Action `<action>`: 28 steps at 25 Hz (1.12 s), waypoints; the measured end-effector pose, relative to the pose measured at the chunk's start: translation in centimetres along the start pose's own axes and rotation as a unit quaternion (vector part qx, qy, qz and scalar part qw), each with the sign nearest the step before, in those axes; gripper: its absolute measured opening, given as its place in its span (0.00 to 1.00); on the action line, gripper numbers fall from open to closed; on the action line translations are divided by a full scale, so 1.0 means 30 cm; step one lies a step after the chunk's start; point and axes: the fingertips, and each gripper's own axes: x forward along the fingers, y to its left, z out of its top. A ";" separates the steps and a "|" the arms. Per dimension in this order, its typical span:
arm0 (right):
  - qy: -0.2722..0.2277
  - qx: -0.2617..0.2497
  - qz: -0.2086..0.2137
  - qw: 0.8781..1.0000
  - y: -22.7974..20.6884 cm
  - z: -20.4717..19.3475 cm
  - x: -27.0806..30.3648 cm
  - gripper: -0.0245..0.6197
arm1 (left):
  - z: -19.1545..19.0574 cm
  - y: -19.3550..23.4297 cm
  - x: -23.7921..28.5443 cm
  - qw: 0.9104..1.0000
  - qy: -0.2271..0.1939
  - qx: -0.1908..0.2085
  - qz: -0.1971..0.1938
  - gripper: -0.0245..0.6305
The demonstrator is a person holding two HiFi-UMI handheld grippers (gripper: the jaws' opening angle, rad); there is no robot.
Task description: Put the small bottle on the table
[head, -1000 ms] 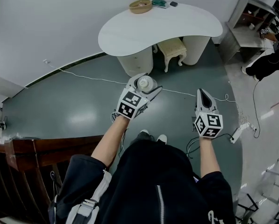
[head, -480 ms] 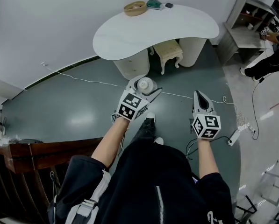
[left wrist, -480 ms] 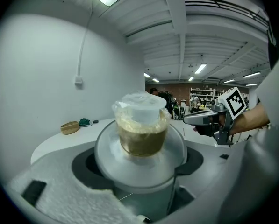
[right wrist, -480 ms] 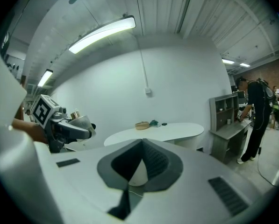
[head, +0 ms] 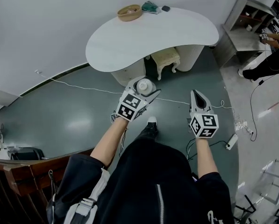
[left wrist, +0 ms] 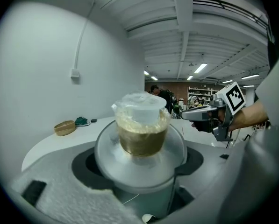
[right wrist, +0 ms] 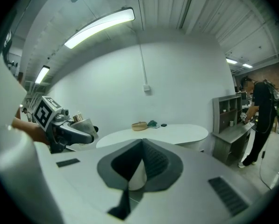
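Aloft, small bottle (left wrist: 142,127) in hand-held gripper (head: 146,87)

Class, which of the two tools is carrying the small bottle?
The left tool: the small bottle is gripped between its jaws, whereas the right tool is shut on nothing.

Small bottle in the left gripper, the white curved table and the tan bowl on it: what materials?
Small clear bottle: likely transparent plastic, possibly glass, and glossy. Brown contents show through the wall, and the cap is whitish and translucent.
White kidney-shaped table: smooth matte white top, probably painted or laminated board. No grain is visible.
Tan round bowl: looks woven, perhaps wicker or bamboo, but is too small to be sure.
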 end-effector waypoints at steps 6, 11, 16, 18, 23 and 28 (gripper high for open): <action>0.000 -0.002 -0.015 1.000 -0.072 0.069 0.228 0.04 | 0.049 0.191 0.157 1.000 0.002 0.006 -0.020 0.56; 0.001 0.000 -0.028 1.000 -0.089 0.095 0.387 0.04 | 0.062 0.335 0.251 0.999 0.006 0.006 -0.033 0.56; 0.008 -0.004 -0.030 1.000 -0.094 0.109 0.490 0.04 | 0.071 0.430 0.303 0.999 0.004 0.001 -0.040 0.56; 0.009 -0.005 -0.031 0.999 -0.104 0.123 0.530 0.04 | 0.077 0.467 0.324 0.999 0.005 -0.001 -0.041 0.56; 0.015 -0.009 -0.030 0.999 -0.129 0.134 0.624 0.04 | 0.088 0.545 0.375 0.999 0.003 -0.008 -0.037 0.56; 0.022 -0.017 -0.016 1.000 -0.161 0.147 0.749 0.04 | 0.097 0.625 0.449 0.999 0.007 -0.015 -0.030 0.56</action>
